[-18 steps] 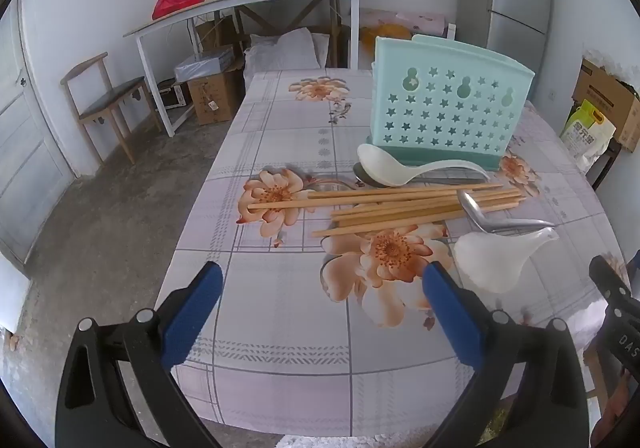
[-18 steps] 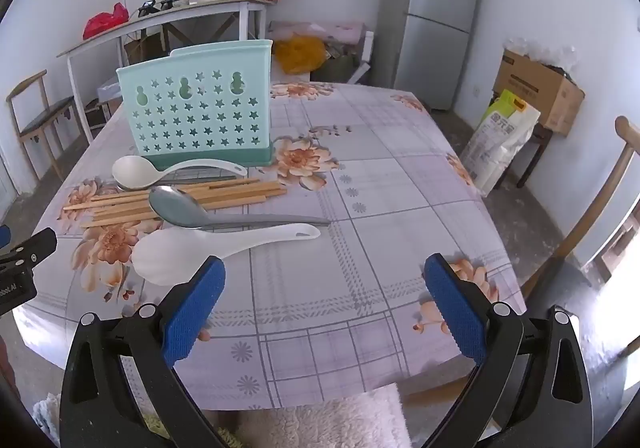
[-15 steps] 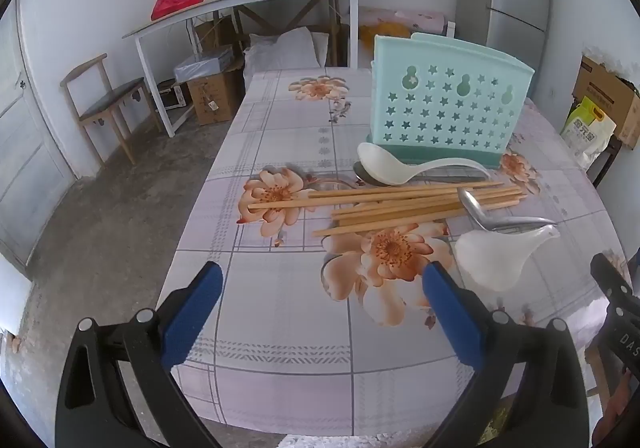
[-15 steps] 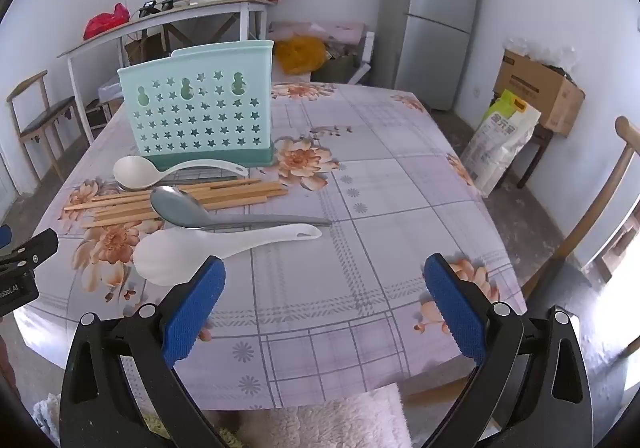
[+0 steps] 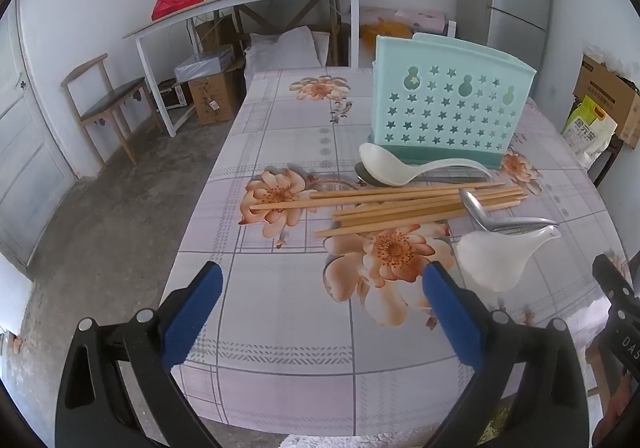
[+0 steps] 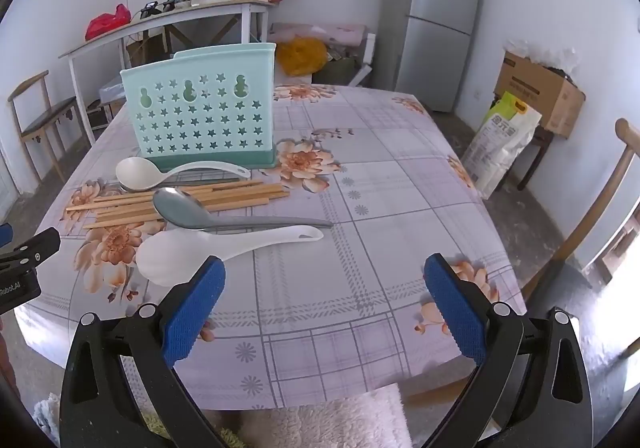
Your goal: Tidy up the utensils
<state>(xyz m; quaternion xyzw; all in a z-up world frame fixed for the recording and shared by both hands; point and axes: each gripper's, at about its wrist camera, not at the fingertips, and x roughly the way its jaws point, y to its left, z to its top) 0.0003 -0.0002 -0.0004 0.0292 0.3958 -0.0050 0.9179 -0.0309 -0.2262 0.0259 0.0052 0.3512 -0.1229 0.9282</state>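
**Utensils laid in front of the holder, both grippers empty**

Left wrist view: the left gripper (image 5: 320, 312) is held wide open over bare tablecloth (image 5: 280, 328), with nothing between its pads. The chopsticks (image 5: 400, 204) are seen in front of the mint holder (image 5: 448, 112), beyond the gripper.

Right wrist view: the right gripper (image 6: 324, 304) is likewise spread wide and empty. The white rice paddle (image 6: 224, 248) lies furthest in front of the holder (image 6: 200, 116), its head just beside the left pad; the metal spoon (image 6: 188, 210) and white ladle (image 6: 160, 173) lie nearer the holder.
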